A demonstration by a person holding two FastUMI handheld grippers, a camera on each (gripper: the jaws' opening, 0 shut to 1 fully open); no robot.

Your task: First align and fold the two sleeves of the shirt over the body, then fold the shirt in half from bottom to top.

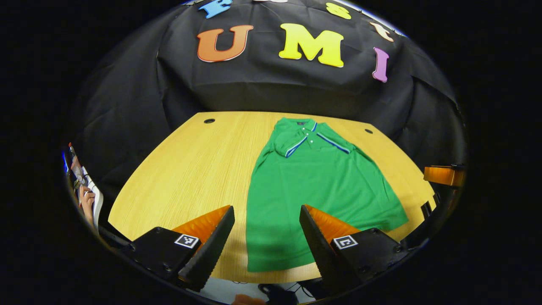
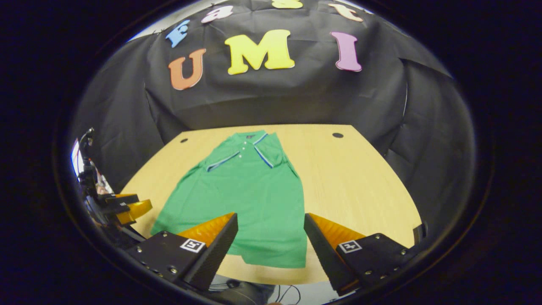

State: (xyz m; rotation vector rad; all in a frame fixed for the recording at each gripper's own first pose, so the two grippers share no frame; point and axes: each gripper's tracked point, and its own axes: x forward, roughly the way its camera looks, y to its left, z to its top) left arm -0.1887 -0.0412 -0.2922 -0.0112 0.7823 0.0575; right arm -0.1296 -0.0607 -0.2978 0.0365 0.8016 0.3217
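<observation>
Both claws, the left claw (image 1: 266, 231) and the right claw (image 2: 271, 235), hang wide and empty above the hem of the green shirt (image 1: 313, 186) on the table (image 1: 190, 169). I judge the cloth light, soft and floppy; a pinch at a hem corner seems best.

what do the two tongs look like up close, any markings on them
Both the left tongs and right tongs are a pair of wedge-shaped fingers on black blocky bases with visible screws. Each base carries a small square black-and-white tag.
</observation>
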